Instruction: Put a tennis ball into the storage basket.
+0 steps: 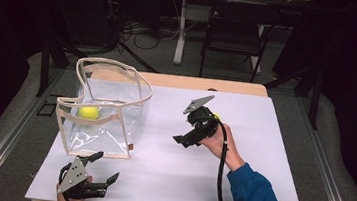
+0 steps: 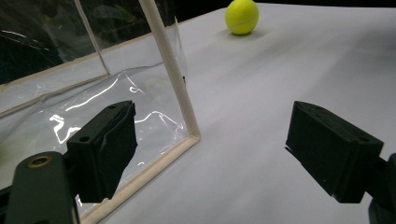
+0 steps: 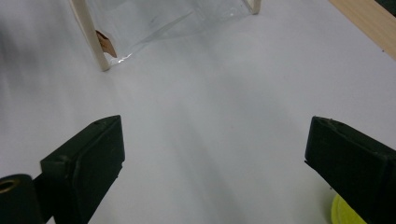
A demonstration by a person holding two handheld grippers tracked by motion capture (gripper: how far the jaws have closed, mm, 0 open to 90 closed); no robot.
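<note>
A clear plastic bag with cream trim [image 1: 110, 108] stands open on the left of the white sheet, with a yellow tennis ball [image 1: 88, 112] inside it. A second tennis ball [image 2: 242, 16] lies on the sheet to the right, and a sliver of it [image 3: 345, 212] shows beside one jaw in the right gripper view. My right gripper [image 1: 189, 129] hovers over that spot, open, with nothing between its jaws [image 3: 215, 163]. My left gripper [image 1: 104, 168] rests near the front edge by the bag's near corner [image 2: 194, 135], open and empty [image 2: 210, 149].
The white sheet [image 1: 218, 185] covers a wooden table whose bare edge [image 3: 369, 23] runs along the far side. A dark chair [image 1: 237, 26] and a table leg stand beyond it. The right forearm wears a blue sleeve [image 1: 256, 199].
</note>
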